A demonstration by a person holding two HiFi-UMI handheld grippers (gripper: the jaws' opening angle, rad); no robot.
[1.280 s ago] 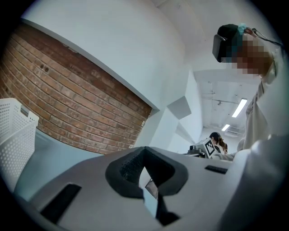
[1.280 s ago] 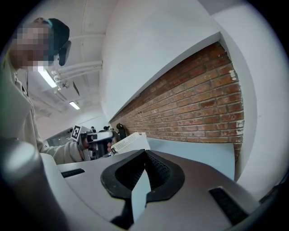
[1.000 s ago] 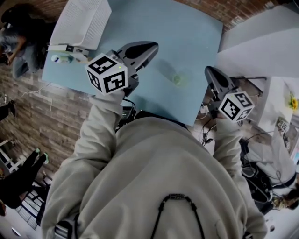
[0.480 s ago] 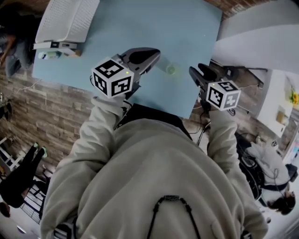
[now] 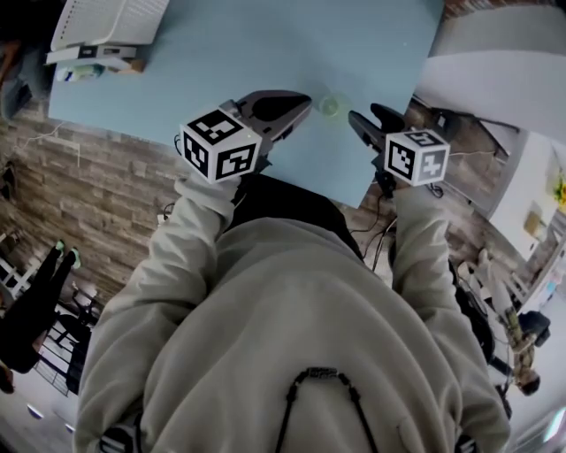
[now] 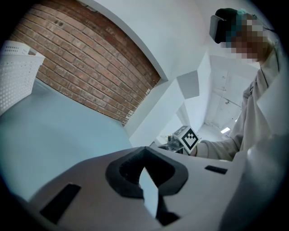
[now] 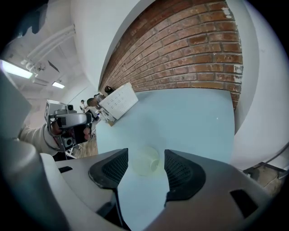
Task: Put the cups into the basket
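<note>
The right tongs (image 5: 364, 118), their jaws just opened and empty, are aimed at the small, pale green translucent plastic cup (image 5: 329, 105) just ahead on the light blue table (image 5: 221, 62). I cannot tell whether it is upright. The left tongs (image 5: 301, 104) are clenched on nothing beside it. The white perforated basket (image 5: 106, 18) sits well apart, at the far-left corner.

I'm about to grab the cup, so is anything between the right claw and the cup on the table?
Nothing visible. The right claw has just been opening its jaws, with nothing between them yet; the cup sits just ahead on the blue table.
</note>
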